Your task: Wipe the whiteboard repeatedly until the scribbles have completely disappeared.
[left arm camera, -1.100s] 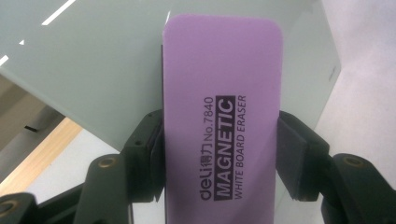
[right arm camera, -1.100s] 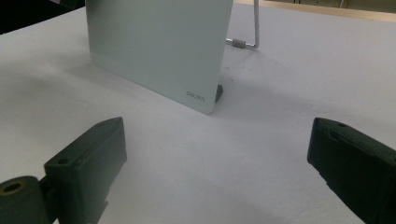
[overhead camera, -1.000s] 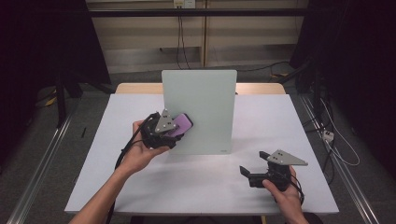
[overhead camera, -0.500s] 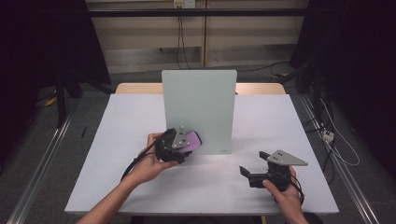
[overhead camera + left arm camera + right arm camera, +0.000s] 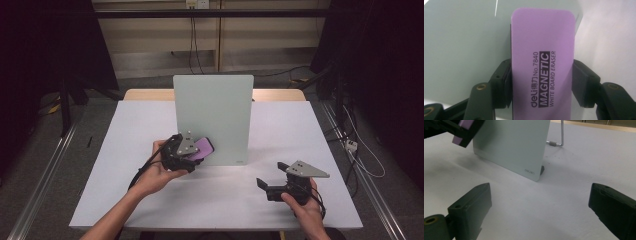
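Left gripper [image 5: 192, 155]: you've got it clamped on the purple eraser [image 5: 543, 65], one jaw pressing each long edge, label side facing the camera.
Eraser position: it sits low against the front of the pale green whiteboard [image 5: 215, 112], near the bottom left corner, tilted a little in the high view. Whether its felt face actually touches the board I can't tell.
Right gripper [image 5: 270, 187]: your other hand rests it on the white table [image 5: 125, 150], well to the right of the board, jaws wide apart with nothing between them.
Board stance: upright on a thin wire prop [image 5: 560, 135] behind it, with a small dark foot [image 5: 542, 170] at the corner.
Risk, tipping: I'd say the main danger is pushing too hard; that light stand could let the board slide back or fold.
Risk, grip: you're holding only by the narrow edges, so a sideways wipe could twist the eraser out of the jaws.
Risk, bottom edge: you're close to the table here, so dropping any lower could jam the eraser into the tabletop.
Precaution: the free gripper is near enough to brace the board's right edge.
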The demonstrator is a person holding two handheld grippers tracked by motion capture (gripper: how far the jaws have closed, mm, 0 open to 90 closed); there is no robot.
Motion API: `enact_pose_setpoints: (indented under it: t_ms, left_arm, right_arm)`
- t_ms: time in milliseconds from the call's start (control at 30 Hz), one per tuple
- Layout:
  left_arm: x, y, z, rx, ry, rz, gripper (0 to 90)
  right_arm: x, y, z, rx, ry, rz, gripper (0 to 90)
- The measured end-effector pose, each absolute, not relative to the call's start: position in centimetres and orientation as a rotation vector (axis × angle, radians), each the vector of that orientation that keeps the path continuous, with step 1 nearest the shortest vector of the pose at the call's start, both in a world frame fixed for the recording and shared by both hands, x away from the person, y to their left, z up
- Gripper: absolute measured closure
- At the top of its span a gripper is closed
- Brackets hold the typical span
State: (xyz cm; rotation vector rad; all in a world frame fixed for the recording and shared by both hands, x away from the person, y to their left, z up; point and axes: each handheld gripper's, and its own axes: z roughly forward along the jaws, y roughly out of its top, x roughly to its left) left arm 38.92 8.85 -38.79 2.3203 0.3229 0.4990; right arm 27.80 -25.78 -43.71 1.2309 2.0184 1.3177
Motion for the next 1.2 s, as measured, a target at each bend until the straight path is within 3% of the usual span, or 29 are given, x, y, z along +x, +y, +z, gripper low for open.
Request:
enact_pose_setpoints:
  t_ms: [467,1033,1200]
  left_arm:
    - [39.2,12.4,-35.2,2.175,0.406,0.481,40.8]
    - [39.2,14.0,-34.2,2.134,0.467,0.441,40.7]
    - [39.5,14.8,-33.9,2.120,0.501,0.379,40.6]
  right_arm:
    - [28.0,-25.7,-43.7,1.243,2.020,1.322,4.5]
    - [27.8,-25.7,-43.7,1.227,2.031,1.324,4.5]
    - [27.8,-25.7,-43.7,1.232,2.027,1.327,4.5]
